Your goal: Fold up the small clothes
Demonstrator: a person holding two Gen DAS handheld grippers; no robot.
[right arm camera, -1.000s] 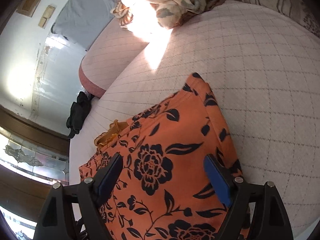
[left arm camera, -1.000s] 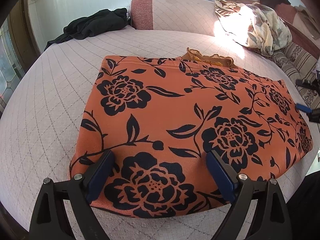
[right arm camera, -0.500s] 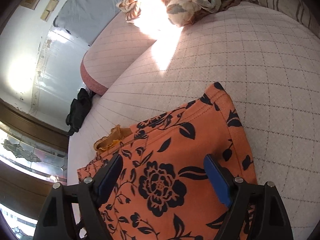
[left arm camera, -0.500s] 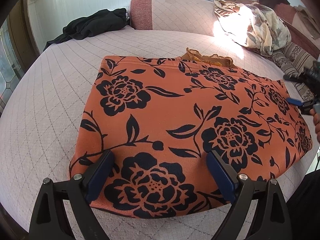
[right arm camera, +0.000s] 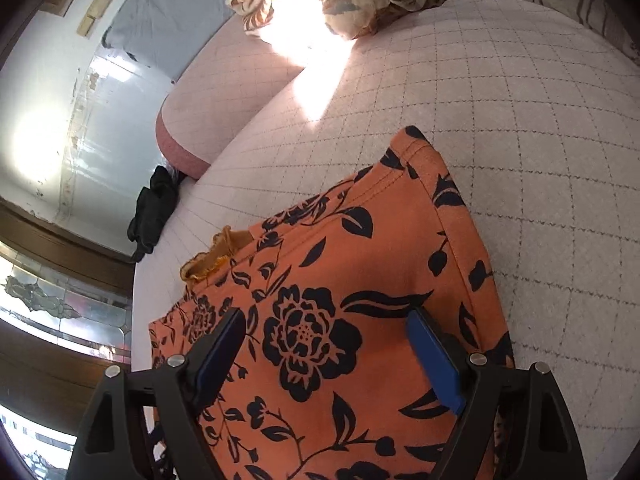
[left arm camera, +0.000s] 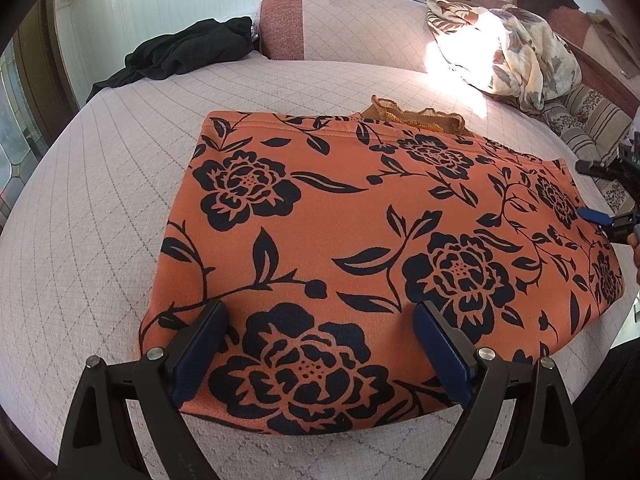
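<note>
An orange garment with black flowers [left arm camera: 360, 232] lies flat on the quilted pink bed [left arm camera: 100, 216], with a mustard lace edge [left arm camera: 416, 116] poking out at its far side. My left gripper [left arm camera: 320, 320] stands open over the garment's near edge, its blue pads wide apart, nothing pinched. My right gripper [right arm camera: 326, 320] hangs open above the same garment [right arm camera: 340, 280], near its right hem. In the left wrist view the right gripper [left arm camera: 596, 196] shows at the far right edge, beside the cloth's right side.
A black garment [left arm camera: 188, 52] lies at the bed's far left, next to a pink bolster [left arm camera: 288, 24]. A floral cloth heap [left arm camera: 508, 48] sits in sunlight at the far right, with a striped cushion [left arm camera: 592, 116] beyond. Bare quilt surrounds the orange garment.
My right gripper has moved in over the garment's right side and shows further in at the left wrist view's edge. The left gripper and the garment stayed still.
</note>
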